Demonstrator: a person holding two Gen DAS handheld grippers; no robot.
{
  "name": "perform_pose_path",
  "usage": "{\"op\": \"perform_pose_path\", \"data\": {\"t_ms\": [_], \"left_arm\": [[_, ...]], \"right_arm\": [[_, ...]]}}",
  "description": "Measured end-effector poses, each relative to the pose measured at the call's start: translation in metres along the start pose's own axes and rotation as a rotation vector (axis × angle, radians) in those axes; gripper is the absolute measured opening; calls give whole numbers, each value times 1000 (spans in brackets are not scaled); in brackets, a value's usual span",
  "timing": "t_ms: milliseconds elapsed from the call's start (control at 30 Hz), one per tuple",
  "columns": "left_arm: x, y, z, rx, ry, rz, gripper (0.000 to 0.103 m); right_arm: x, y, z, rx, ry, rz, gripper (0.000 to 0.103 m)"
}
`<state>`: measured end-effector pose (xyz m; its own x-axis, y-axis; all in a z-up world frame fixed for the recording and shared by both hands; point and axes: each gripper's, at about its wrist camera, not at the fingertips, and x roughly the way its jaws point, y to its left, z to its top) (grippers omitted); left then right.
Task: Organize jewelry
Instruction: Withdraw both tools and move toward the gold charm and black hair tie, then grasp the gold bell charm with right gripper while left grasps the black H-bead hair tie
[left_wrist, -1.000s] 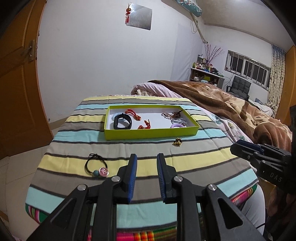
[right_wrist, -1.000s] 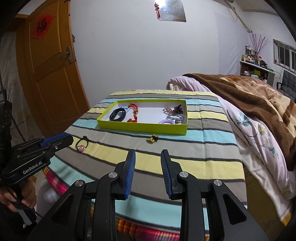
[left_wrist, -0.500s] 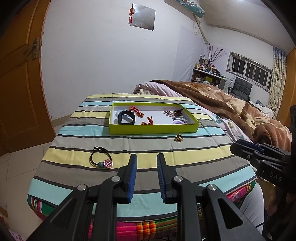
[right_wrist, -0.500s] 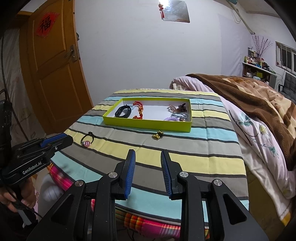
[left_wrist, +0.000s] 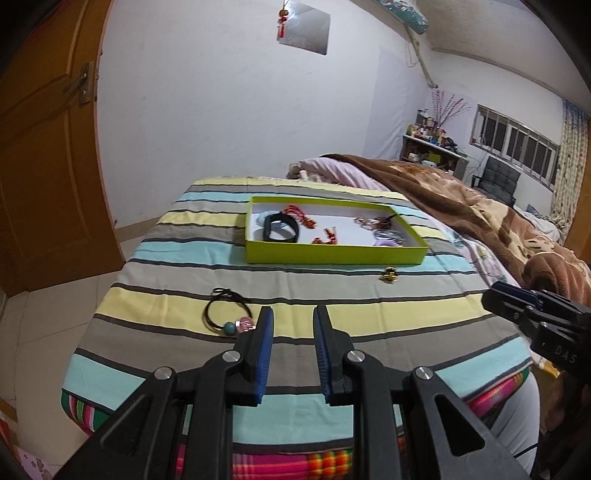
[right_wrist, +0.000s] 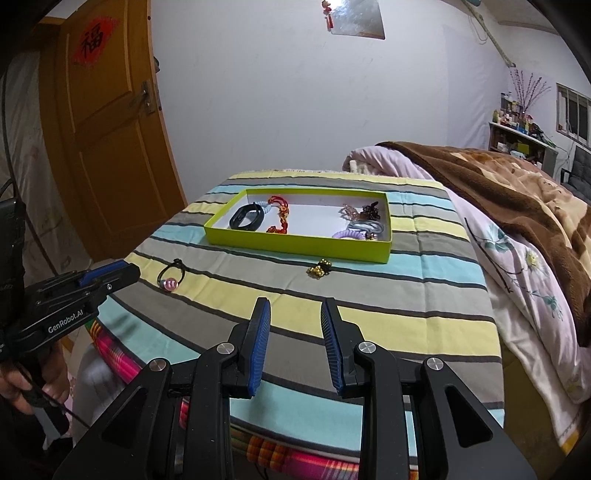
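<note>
Left gripper (left_wrist: 292, 328) and right gripper (right_wrist: 295, 321): both parted with narrow gap, empty, above striped cloth (left_wrist: 332, 314). Green tray (left_wrist: 332, 254) mid-table holds black band (left_wrist: 280, 230), red cords, rings. Hair tie (left_wrist: 225, 314) and gold charm (left_wrist: 388, 275) lie loose on cloth, before tray.

Right view only: door (right_wrist: 107, 147) with red "福" sign (right_wrist: 92, 38); left tool marked "GenRobot.AI". Left view only: "DAS" on right tool; window (left_wrist: 517, 144).
</note>
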<state>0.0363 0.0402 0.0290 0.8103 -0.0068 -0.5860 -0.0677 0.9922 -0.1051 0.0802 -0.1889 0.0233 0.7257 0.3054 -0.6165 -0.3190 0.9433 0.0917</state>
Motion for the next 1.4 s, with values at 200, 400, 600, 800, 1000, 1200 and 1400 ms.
{"op": "perform_pose_path", "data": {"t_ms": [200,400,600,800,1000,1200,1400], "left_arm": [[19,20,-1,-39,32,40,28],[43,32,-6,-61,84,46,35],[65,36,-12,-70,138,60,35],[79,35,-13,-64,164,63,35],[88,33,-8,-49,158,74,35],[94,27,-5,-18,168,94,35],[99,21,-3,18,174,122,35]], "right_arm": [[23,-2,3,0,31,4,29],[48,-6,9,7,57,10,29],[72,-9,16,3,84,18,29],[98,-16,21,5,124,19,29],[122,-25,27,11,160,4,29],[142,-28,34,20,191,2,29],[158,-30,37,30,237,-31,29]]}}
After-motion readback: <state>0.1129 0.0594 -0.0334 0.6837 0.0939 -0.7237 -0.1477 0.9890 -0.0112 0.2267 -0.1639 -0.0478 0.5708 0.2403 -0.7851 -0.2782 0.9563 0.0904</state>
